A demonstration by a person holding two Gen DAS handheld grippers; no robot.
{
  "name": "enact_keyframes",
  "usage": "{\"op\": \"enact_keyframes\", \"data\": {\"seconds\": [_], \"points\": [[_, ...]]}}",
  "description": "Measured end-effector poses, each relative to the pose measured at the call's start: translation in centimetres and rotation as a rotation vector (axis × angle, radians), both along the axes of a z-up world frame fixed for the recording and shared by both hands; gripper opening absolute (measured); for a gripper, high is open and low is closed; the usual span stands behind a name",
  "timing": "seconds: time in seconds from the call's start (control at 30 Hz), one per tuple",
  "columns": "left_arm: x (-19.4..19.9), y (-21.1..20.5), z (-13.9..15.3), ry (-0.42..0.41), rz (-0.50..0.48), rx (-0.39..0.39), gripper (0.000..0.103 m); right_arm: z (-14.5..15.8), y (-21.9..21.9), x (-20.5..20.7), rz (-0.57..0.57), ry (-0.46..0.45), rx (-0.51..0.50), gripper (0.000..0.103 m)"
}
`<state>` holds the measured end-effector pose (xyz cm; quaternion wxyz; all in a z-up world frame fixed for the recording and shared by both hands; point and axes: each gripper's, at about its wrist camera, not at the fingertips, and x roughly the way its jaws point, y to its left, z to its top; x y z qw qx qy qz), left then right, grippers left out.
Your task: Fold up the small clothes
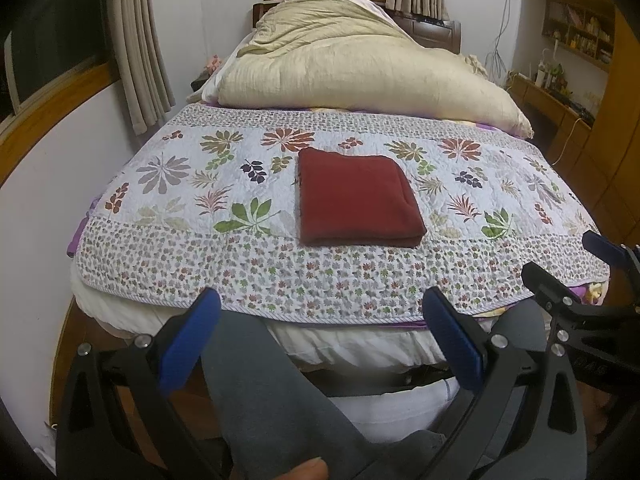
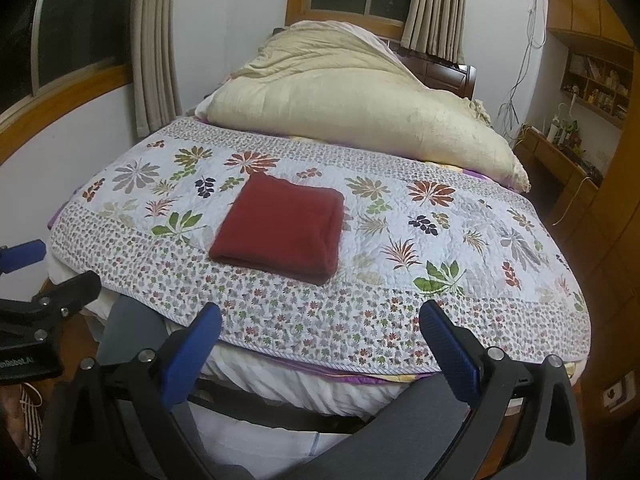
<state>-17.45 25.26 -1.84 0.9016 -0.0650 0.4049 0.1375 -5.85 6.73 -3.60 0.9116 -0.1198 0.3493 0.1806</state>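
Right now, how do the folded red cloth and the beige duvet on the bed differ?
The red cloth is folded into a neat flat rectangle; the beige duvet is heaped and rumpled. The cloth is far smaller. It lies on the floral quilt near the foot; the duvet is piled toward the headboard. Both are plain, without pattern.

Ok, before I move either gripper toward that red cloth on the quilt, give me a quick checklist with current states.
1. Left gripper open and empty: ok, its blue fingers stand wide apart.
2. Right gripper open and empty: ok, same.
3. Red cloth already folded: ok, it lies as a neat rectangle with stacked layers showing at the near edge.
4. Cloth lies flat on the floral quilt, clear of the beige duvet: ok.
5. Path to the cloth free: ok, only bare quilt lies between grippers and cloth.
6. Other clothes left to fold: cannot tell, none in view.
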Motion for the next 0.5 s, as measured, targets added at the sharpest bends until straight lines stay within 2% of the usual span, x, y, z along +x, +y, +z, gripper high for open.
{"op": "enact_keyframes", "data": {"seconds": [0.5], "points": [[-0.13,-0.80,-0.06,0.006,-0.003,0.007,0.100,-0.28,-0.10,-0.18,-0.006,0.001,0.002,0.099]]}}
